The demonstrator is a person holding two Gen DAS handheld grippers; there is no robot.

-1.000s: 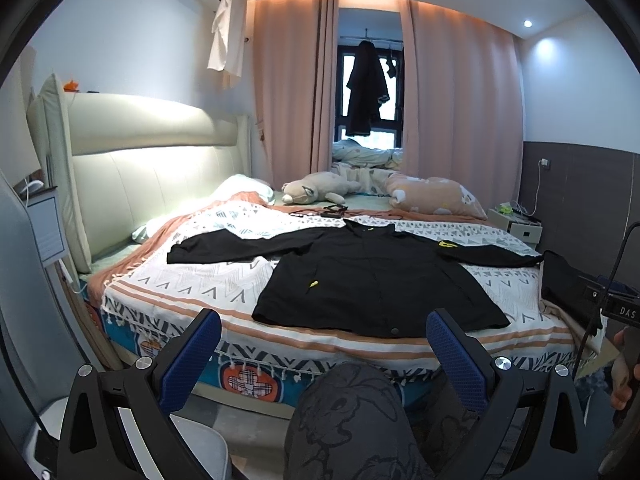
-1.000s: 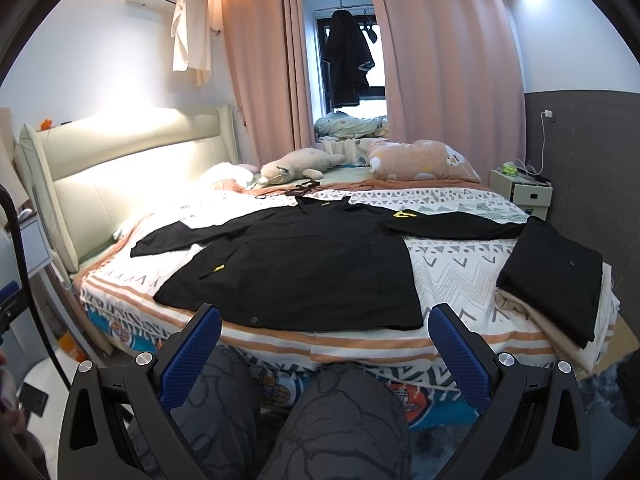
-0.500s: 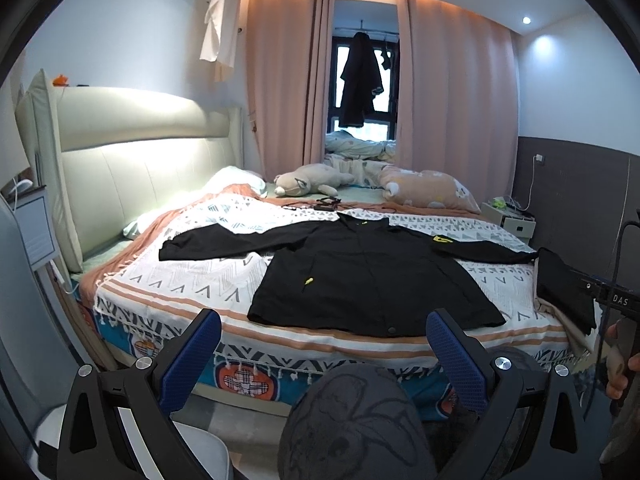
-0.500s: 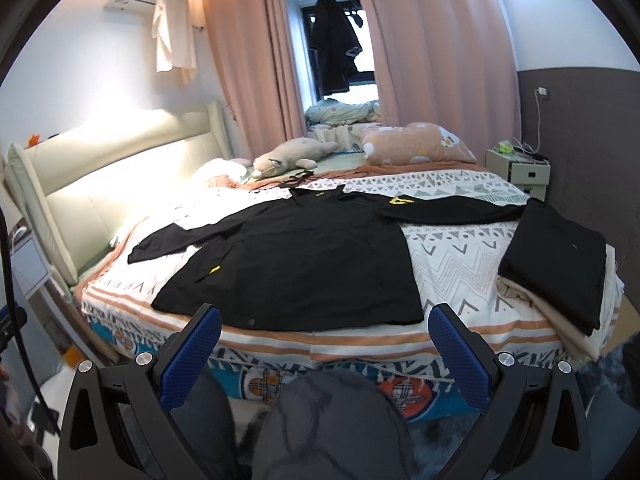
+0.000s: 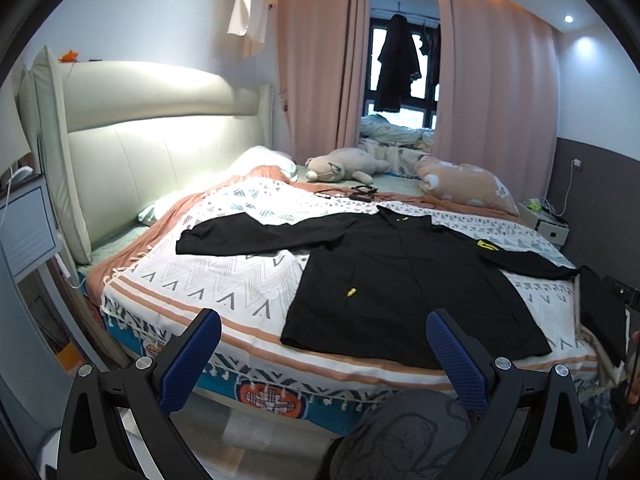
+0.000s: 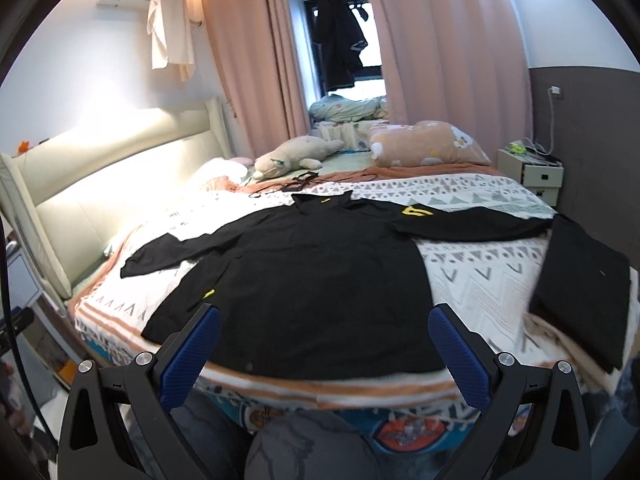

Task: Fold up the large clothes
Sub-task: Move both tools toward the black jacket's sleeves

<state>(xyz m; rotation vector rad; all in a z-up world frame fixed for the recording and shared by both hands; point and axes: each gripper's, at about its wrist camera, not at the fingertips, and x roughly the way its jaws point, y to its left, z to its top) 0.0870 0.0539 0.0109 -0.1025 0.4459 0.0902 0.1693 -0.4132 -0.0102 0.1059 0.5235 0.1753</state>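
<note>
Black shirt (image 6: 312, 280) lies flat on the bed (image 6: 472, 276), collar toward the curtains, sleeves stretched sideways; left claw (image 5: 324, 354) and right claw (image 6: 324, 354) both gape, empty.

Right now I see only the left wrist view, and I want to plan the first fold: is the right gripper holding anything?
Observer: No. The right gripper is open with nothing between its fingers; it faces the near hem of the black shirt.
Operator: My right edge cuts off something dark. What is it?
Observer: A folded black garment, seen whole here, lying on the right corner of the bed, on pale cloth.
Operator: Does the shirt's sleeve on that side clear it?
Observer: Barely, if at all. The sleeve lies straight out and ends right at the garment's far corner; I cannot tell whether they touch.
</note>
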